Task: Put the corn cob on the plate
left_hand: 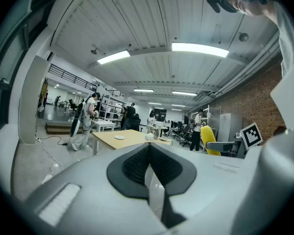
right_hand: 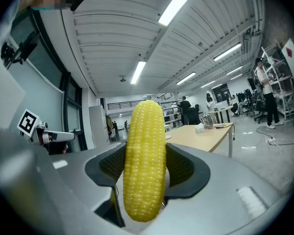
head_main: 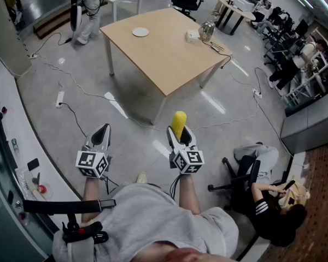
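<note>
A yellow corn cob (head_main: pixel 178 124) stands upright between the jaws of my right gripper (head_main: pixel 180 137), which is shut on it; in the right gripper view the corn cob (right_hand: pixel 145 158) fills the middle between the dark pads. My left gripper (head_main: pixel 101 136) is held level beside it, shut with nothing in it, and its dark pads (left_hand: pixel 137 164) meet in the left gripper view. A small white plate (head_main: pixel 140 32) lies on the far wooden table (head_main: pixel 169 59), well ahead of both grippers. The plate (left_hand: pixel 119 137) also shows far off in the left gripper view.
A white box (head_main: pixel 192 36) and a glass jug (head_main: pixel 207 31) stand on the table's right end. Cables and a power strip (head_main: pixel 59 98) lie on the grey floor. One person stands past the table (head_main: pixel 91 10), and another sits at the right (head_main: pixel 273 192) by an office chair (head_main: pixel 241 174).
</note>
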Tool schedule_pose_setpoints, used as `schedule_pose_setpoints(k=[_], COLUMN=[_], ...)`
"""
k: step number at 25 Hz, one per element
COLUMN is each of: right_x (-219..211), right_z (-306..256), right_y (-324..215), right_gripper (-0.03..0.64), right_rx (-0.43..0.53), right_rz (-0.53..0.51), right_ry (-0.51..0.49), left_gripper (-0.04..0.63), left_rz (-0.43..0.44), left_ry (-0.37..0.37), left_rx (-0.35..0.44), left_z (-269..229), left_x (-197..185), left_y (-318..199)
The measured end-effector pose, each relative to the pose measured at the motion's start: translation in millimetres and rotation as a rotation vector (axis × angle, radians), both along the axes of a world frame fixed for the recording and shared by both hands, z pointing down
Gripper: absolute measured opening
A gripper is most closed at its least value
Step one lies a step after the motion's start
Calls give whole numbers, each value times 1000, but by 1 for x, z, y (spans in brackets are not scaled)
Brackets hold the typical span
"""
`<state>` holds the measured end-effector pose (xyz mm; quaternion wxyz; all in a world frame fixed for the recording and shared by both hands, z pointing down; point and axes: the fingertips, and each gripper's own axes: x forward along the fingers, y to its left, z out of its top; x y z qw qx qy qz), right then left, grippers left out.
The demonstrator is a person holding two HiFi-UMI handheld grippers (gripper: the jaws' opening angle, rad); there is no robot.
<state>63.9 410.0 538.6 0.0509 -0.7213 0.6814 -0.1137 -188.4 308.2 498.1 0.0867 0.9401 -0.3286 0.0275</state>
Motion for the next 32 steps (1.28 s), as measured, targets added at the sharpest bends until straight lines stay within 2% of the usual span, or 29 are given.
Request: schedule_pose_setpoints(k=[20,25,32], right_x=[23,36,54], right_z=[4,9,6], right_y=[-23,-44,-98], right_gripper=[252,252,252], right_rx=[4,-11,-8], right_rz=[-77,-74,-60], right_ry=[18,28,35], left_gripper=[20,20,20], left_rz=[-29,-17,11], left_ry=[-15,-22,-15], left_rx=[-13,-9,-5], left_z=[17,19,18], left_x=[29,45,70], left_y=[-14,-35,-94])
